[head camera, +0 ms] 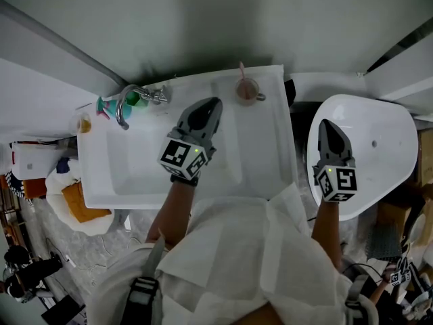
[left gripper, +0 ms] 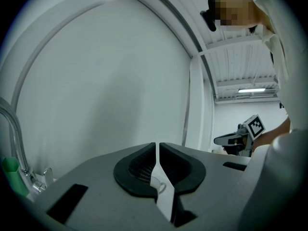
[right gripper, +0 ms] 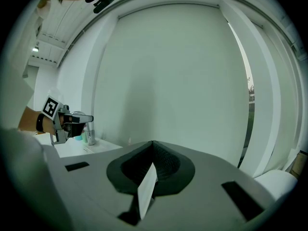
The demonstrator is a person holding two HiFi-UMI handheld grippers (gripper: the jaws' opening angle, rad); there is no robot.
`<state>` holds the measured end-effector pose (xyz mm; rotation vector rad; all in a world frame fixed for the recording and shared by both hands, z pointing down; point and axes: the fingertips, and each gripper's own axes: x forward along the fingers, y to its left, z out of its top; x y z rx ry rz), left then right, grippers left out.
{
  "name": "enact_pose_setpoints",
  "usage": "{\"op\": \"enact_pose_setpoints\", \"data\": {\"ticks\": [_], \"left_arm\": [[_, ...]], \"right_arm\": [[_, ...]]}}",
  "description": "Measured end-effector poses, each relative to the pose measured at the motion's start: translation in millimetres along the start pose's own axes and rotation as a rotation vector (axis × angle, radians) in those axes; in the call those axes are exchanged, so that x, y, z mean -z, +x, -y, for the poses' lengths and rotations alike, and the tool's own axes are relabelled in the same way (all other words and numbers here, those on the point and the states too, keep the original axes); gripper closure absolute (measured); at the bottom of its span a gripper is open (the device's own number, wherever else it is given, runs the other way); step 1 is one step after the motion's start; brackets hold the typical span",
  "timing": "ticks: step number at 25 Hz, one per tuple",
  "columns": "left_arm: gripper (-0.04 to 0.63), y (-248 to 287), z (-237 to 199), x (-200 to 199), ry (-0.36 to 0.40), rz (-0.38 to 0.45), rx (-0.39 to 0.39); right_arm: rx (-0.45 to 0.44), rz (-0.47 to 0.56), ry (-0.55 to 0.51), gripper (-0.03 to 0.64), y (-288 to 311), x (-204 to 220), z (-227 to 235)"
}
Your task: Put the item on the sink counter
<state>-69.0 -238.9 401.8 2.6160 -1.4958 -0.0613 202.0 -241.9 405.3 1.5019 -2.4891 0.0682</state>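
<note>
The white sink (head camera: 270,147) has a surface around its basin. The toilet (head camera: 385,141) stands just right of the sink. The left gripper (head camera: 215,102) hovers over the basin, jaws all but together with nothing between them. The right gripper (head camera: 326,122) hangs over the toilet, jaws closed and empty. The faucet (head camera: 125,103) is at the sink's back left. The cup (head camera: 247,90) stands on the surface at the sink's back right corner.

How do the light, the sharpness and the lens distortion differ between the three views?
Head view: soft, even light, the sink sharp, darker at lower left. Left gripper view: strong fisheye bending, black corners, a mosaic patch at top, the left tool slightly soft. Right gripper view: same bending and black corners, the right tool dim.
</note>
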Motion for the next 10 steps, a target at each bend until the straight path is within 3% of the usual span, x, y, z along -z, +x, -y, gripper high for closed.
{"op": "enact_pose_setpoints", "data": {"ticks": [10], "left_arm": [[0.559, -0.6, -4.2, 3.7, -0.011, 0.0, -0.014]], "right_arm": [[-0.007, -0.006, -0.011, 0.609, 3.3, 2.8, -2.8]]}}
